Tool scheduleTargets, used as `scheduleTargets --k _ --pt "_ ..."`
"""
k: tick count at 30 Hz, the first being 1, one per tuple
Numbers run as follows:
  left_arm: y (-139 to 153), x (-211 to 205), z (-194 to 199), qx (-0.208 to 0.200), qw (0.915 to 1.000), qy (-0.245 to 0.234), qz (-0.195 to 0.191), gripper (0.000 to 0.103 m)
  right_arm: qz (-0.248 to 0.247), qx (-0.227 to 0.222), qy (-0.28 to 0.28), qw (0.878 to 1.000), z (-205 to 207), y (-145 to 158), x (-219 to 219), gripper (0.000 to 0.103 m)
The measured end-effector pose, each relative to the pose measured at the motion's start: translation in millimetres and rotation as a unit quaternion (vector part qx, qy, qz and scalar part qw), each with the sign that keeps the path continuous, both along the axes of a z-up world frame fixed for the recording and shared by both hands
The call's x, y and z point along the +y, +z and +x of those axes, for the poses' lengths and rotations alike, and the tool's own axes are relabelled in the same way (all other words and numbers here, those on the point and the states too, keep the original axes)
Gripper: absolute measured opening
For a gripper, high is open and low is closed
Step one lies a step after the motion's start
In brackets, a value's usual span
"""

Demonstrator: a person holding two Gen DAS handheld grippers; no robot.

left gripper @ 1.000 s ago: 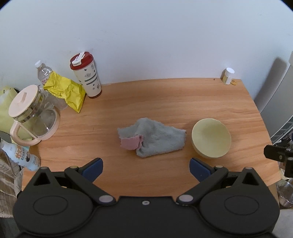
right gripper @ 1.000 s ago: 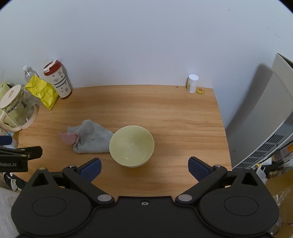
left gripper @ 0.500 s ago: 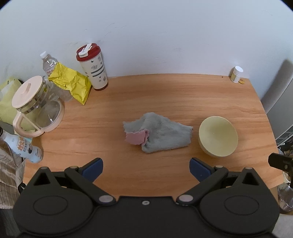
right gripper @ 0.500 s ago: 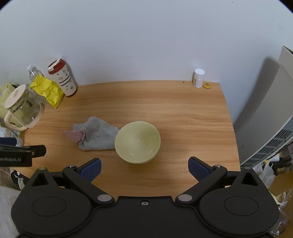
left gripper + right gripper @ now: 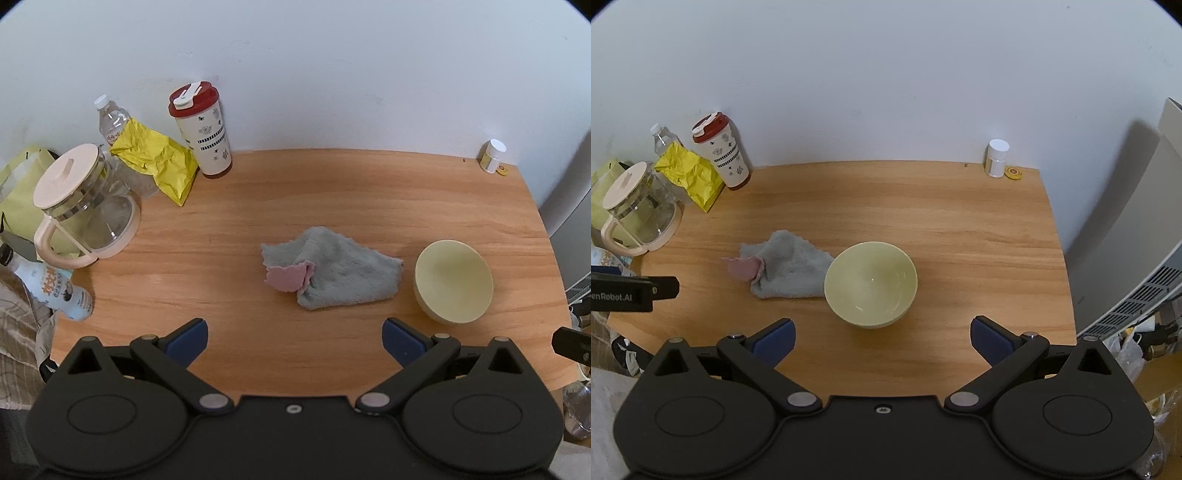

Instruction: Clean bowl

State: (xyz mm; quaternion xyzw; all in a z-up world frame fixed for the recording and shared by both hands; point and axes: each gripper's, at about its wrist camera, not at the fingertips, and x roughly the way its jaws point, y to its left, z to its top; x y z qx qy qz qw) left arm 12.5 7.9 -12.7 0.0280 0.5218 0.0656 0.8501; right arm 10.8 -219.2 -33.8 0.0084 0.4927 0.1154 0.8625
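Both views sit farther back than 1 second ago. Left gripper (image 5: 293,338) and right gripper (image 5: 882,336) hang spread apart, empty. Bowl (image 5: 871,284) rests upright on the table (image 5: 960,221), touching the cloth (image 5: 786,267).

Before me a pale yellow-green bowl (image 5: 871,283) sits upright on the wooden bench (image 5: 923,206), its glossy inside empty and plain. Just to its left a crumpled grey cloth (image 5: 790,269) lies flat on the bench, one corner folded over to show a pink underside; its right edge reaches the bowl's side, whether touching I cannot tell.
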Motion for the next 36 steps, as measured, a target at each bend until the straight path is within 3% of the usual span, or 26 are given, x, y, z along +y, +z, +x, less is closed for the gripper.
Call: scheduleTargets --k 4,9,20,36 --pt "-3 -7 1 0.003 0.9999 -0.013 0.004 0.103 0.008 0.003 -0.001 1.0 1 -1 -5 0.103" --pt "2 -17 5 -0.023 0.9993 -0.023 0.02 0.103 0.013 0.004 -0.007 1.0 0 -2 -10 0.103" --pt "1 -14 16 -0.027 0.9996 0.0 0.002 0.103 0.014 0.0 -0.016 1.0 2 -5 -24 0.103" --pt "-13 -25 22 -0.052 0.9986 0.001 0.008 0.103 0.068 -0.085 0.031 0.994 16 -16 -41 0.102"
